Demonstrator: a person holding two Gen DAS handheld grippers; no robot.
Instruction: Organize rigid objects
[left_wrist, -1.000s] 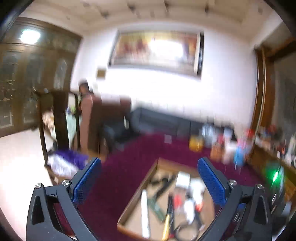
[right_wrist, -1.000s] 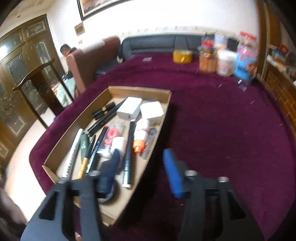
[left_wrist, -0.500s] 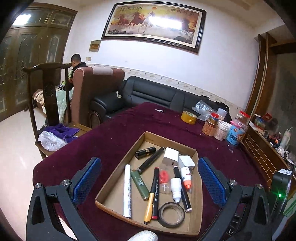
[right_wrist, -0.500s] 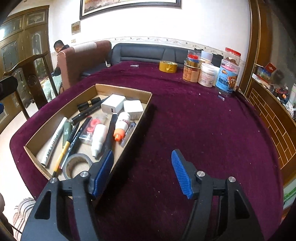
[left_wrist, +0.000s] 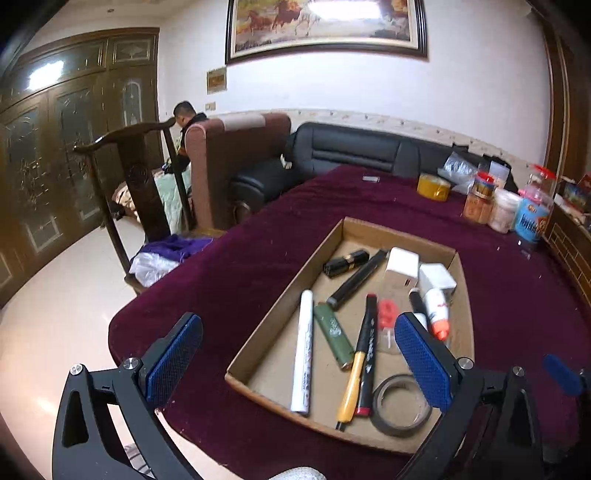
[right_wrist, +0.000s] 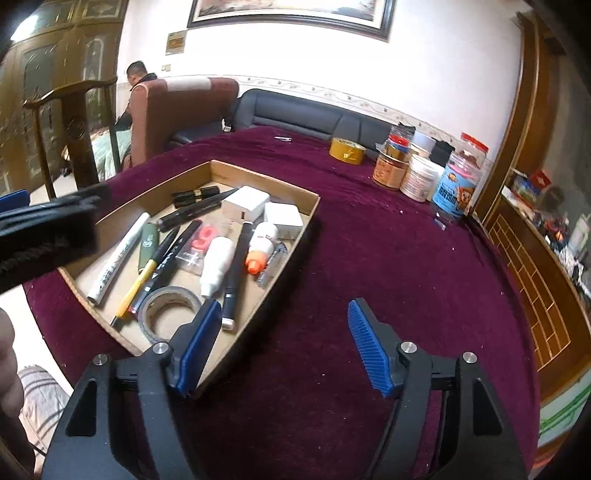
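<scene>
Hovering with both grippers above the near end of the cardboard tray (left_wrist: 284, 291) on the maroon tablecloth (right_wrist: 388, 258). Left gripper (left_wrist: 299, 354): fingers wide apart, nothing between them. Right gripper (right_wrist: 280, 343): fingers also apart and empty, its left finger over the tray's near right wall, the rest over bare cloth.

All the small rigid items lie inside the tray: white marker (left_wrist: 303, 350), green lighter (left_wrist: 334, 341), yellow-tipped pen (left_wrist: 356, 376), tape roll (right_wrist: 168, 312), white bottle (right_wrist: 218, 266), orange-capped tube (right_wrist: 260, 245), two white boxes at the far end (right_wrist: 245, 206). None sits loose on the cloth nearby.

Judgement: this layout fits items just gathered, or a tray about to be sorted out; I cannot tell which. For any grasp here, note to self: the pens lie close and nearly parallel, so I should straddle one across its width and come straight down to avoid nudging its neighbours.
</scene>
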